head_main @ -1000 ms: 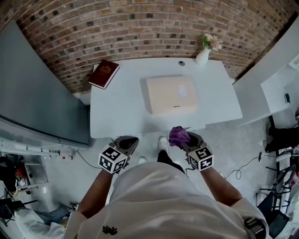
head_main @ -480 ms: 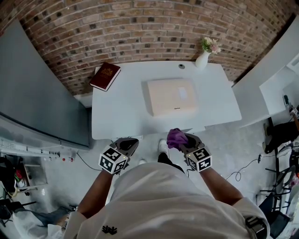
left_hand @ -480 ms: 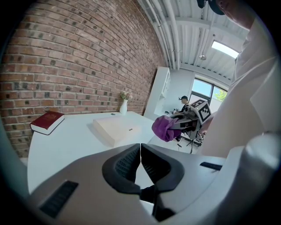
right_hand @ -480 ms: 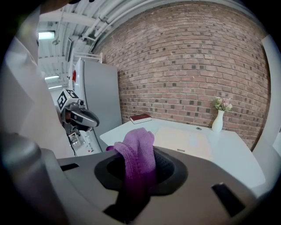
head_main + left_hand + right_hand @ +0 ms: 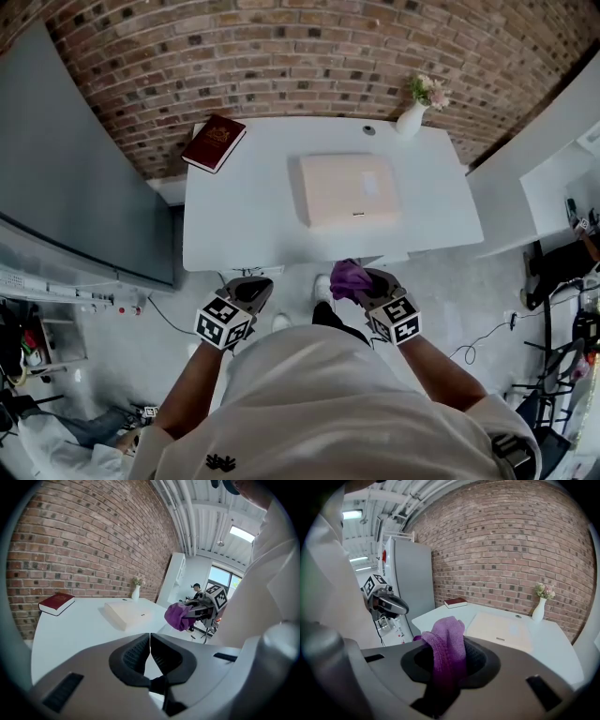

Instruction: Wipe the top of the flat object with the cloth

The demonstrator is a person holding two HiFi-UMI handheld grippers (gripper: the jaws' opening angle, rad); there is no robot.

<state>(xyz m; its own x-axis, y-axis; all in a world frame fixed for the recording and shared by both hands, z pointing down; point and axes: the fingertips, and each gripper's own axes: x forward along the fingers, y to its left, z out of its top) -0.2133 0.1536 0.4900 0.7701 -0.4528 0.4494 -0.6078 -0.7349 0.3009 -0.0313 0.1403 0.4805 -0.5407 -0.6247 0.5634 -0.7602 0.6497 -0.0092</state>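
The flat box [image 5: 352,190] lay in the upper middle of the frame, directly above the right tongs [image 5: 362,285] pinching the cloth [image 5: 349,277]; the left tongs [image 5: 256,290], pressed together, were farther.

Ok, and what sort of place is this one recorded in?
Probably an office or lab-style workspace in a converted industrial building. A white table stands against an exposed brick wall, and bare ceiling pipes run overhead beside a strip light.
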